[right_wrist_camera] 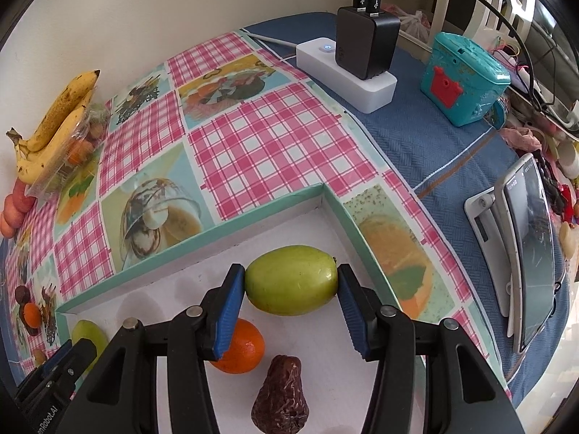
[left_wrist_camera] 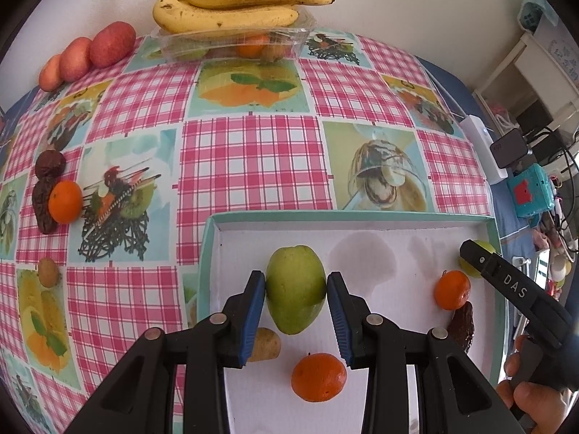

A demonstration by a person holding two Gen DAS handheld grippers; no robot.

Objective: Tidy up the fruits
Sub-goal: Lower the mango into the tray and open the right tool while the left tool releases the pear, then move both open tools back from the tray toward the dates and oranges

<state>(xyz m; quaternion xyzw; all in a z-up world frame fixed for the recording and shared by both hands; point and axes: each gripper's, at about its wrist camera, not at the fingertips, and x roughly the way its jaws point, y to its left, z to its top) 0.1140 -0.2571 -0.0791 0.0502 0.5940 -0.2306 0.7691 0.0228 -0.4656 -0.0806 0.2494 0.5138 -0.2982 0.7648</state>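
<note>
A white tray with a teal rim (left_wrist_camera: 347, 215) lies on the checked tablecloth. My left gripper (left_wrist_camera: 296, 287) is shut on a green fruit (left_wrist_camera: 294, 264) over the tray's left half. My right gripper (right_wrist_camera: 291, 275) is shut on a second green fruit (right_wrist_camera: 289, 291) near the tray's far right corner (right_wrist_camera: 322, 190). In the tray lie two mandarins (left_wrist_camera: 318, 376) (left_wrist_camera: 452, 289), a dark wrinkled date (right_wrist_camera: 282, 398) and a small tan fruit (left_wrist_camera: 267, 343). The right gripper (left_wrist_camera: 481, 260) also shows at the right edge of the left wrist view. Whether either green fruit touches the tray floor is unclear.
Bananas (left_wrist_camera: 235, 3) sit on a clear plastic box (left_wrist_camera: 235, 41) by the wall, beside three red fruits (left_wrist_camera: 87, 58). A mandarin (left_wrist_camera: 65, 202), dark dates (left_wrist_camera: 49, 166) and a small brown fruit (left_wrist_camera: 49, 271) lie on the cloth. A power strip (right_wrist_camera: 347, 72), teal box (right_wrist_camera: 463, 79) and phone stand (right_wrist_camera: 528, 246) stand right.
</note>
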